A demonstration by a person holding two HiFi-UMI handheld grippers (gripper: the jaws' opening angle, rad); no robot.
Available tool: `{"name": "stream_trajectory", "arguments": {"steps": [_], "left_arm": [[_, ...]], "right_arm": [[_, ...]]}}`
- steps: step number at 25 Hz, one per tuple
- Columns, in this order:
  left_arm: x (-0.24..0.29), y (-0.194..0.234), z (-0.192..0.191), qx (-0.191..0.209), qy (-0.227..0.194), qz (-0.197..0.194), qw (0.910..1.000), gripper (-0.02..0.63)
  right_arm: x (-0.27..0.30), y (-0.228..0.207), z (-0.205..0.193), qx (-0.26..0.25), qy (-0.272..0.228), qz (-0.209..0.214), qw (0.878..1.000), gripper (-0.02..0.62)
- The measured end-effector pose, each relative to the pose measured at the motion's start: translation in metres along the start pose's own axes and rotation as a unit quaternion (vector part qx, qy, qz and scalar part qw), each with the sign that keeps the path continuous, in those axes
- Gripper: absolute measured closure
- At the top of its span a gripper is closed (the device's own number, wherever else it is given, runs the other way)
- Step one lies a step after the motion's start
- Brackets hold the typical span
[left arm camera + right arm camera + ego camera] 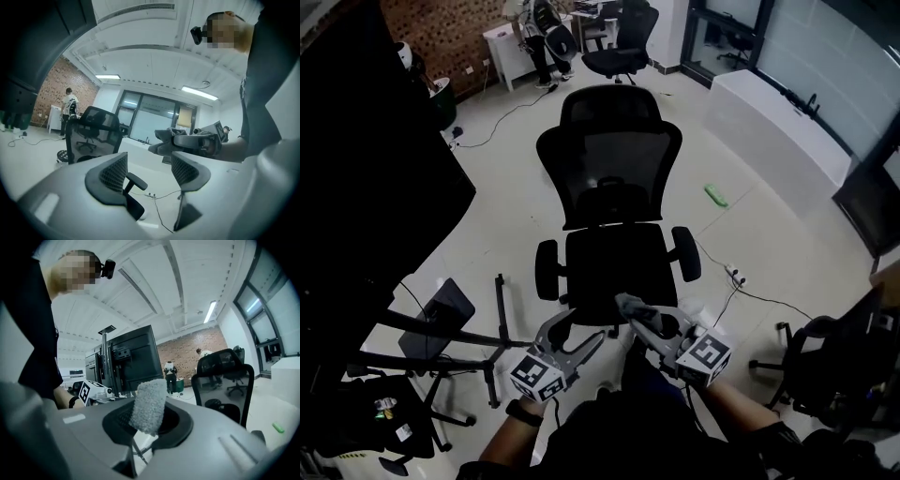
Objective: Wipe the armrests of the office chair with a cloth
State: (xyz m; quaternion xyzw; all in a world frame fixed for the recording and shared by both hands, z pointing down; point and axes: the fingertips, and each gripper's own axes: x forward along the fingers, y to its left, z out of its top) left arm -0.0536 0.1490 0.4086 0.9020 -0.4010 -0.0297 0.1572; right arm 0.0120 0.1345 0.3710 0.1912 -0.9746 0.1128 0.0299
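Note:
The black mesh office chair (614, 225) stands in front of me, its left armrest (547, 270) and right armrest (685, 253) both bare. My right gripper (636, 314) hovers over the seat's front edge, shut on a grey cloth (625, 303). In the right gripper view the fluffy cloth (150, 401) sticks up from the shut right gripper (146, 427). My left gripper (581, 330) is just left of it, open and empty. The left gripper view shows the left gripper (147, 173) with its jaws spread, an armrest (136, 180) beyond them, and the right gripper with the cloth (164, 136).
A green object (716, 195) and a power strip (734, 275) with its cable lie on the floor right of the chair. A black stand (441, 337) and dark panel (366, 187) are at left. Other chairs (623, 42) and a person stand far back. A white counter (773, 122) is at right.

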Motion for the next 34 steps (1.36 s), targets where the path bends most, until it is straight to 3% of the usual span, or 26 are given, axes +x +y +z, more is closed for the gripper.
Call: {"name": "stream_trajectory", "arguments": {"steps": [5, 12, 34], "left_arm": [[-0.052, -0.051, 0.001, 0.003, 0.006, -0.02, 0.9998, 0.291], [-0.077, -0.095, 0.009, 0.013, -0.009, -0.045, 0.9989, 0.291], [-0.058, -0.142, 0.018, 0.028, -0.027, -0.033, 0.9987, 0.291]], "right_arm": [[-0.034, 0.068, -0.006, -0.006, 0.003, -0.015, 1.0, 0.557], [-0.071, 0.109, -0.004, 0.002, 0.0, -0.034, 0.999, 0.558], [-0.116, 0.109, 0.016, -0.022, -0.018, -0.008, 1.0, 0.558]]}}
